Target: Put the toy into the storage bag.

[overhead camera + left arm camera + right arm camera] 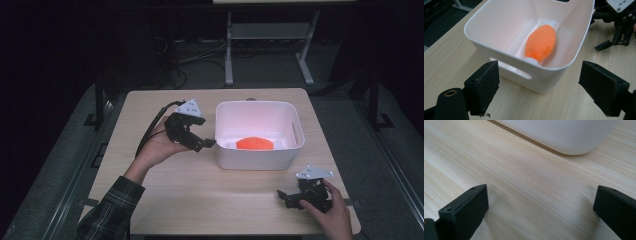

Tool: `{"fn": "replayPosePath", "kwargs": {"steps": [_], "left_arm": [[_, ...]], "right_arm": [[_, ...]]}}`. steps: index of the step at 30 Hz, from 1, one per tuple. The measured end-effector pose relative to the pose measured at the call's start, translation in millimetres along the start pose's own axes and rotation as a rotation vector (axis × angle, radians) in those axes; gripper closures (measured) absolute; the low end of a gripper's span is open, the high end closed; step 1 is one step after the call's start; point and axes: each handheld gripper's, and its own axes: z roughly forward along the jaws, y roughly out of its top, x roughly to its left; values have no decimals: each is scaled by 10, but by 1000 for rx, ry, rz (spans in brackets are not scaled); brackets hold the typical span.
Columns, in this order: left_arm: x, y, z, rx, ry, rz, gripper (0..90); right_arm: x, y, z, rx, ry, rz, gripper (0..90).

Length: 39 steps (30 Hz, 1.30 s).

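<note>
- Nearest the high camera, at about 5 o'clock on the pale wood-grain worktop [210, 200], a hand [334, 212] holds the right black two-jaw tongs [286, 197] low over the surface, with a grey three-cornered plate on top.
- Right tongs are spread wide with nothing between them; their own view shows bare wood between the jaws and the rounded lower corner of the tub at 12 to 1 o'clock.
- At about 9 o'clock of the tub, a hand [159, 146] coming out of a plaid sleeve [107, 212] holds the left black two-jaw tongs [206, 144] raised off the worktop, tips pointing toward the tub's near left corner.
- Left tongs [539, 82] are also spread wide and hold nothing; the tub's corner with its handle slot sits between the jaws in their view, apart from both.
- White rectangular plastic tub [260, 157] with cut-out handles stands at the worktop's centre right.
- Orange oval plush toy with white ends [540, 42] lies flat on the tub's floor [255, 143], toward the near wall.
- Right tongs [616, 40] appear at 2 o'clock in the left gripper view, beyond the tub.
</note>
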Motion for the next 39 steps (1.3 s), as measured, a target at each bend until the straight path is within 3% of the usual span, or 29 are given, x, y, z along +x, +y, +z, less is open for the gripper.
{"fn": "replayPosePath", "kwargs": {"steps": [6,17,26,39], "left_arm": [[-38,-209,-53,1,26,-25,160],[-174,-680,-106,-17,82,-108,161],[-275,-1018,-117,4,141,-120,161],[-384,-1424,-167,-8,209,-164,162]], "right_arm": [[2,1,-1,1,0,4,0],[1,0,0,1,-1,1,0],[2,1,0,2,-1,3,0],[2,0,0,2,-2,4,0]]}}
